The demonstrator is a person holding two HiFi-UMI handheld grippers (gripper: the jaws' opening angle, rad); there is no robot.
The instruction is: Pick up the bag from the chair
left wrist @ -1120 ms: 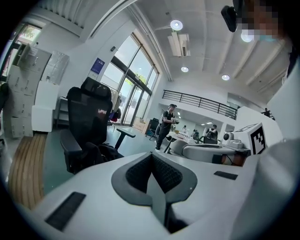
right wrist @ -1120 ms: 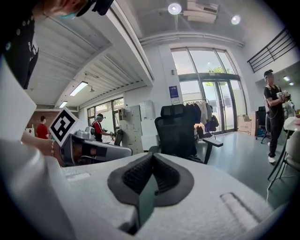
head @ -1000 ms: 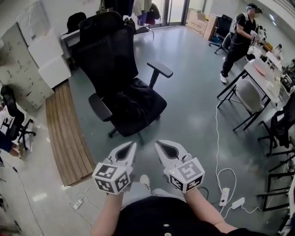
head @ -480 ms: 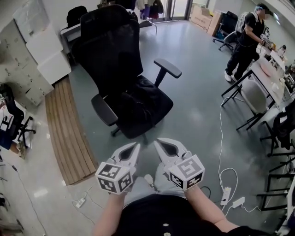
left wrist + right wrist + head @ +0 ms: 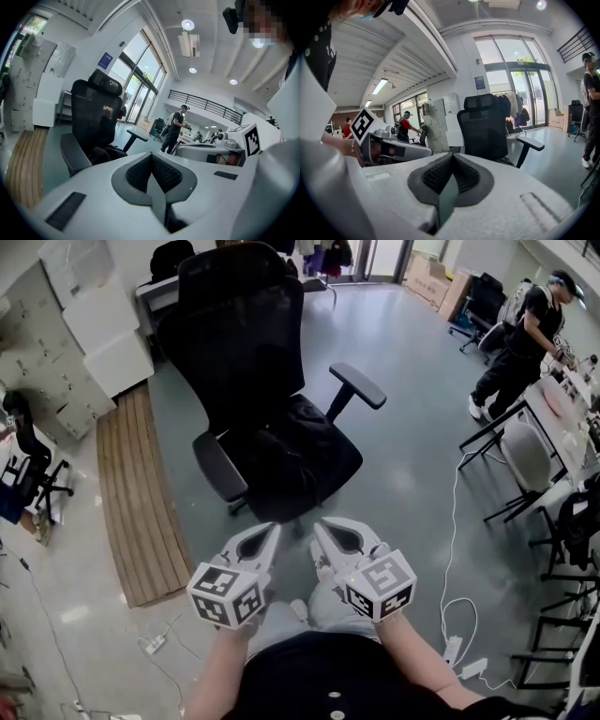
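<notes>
Open office, grey polished floor. Black bag lies on the seat of the black chair, between its armrests. Left gripper and right gripper are both closed and empty, near the seat's front edge. Wooden planking lies left of the chair.
</notes>
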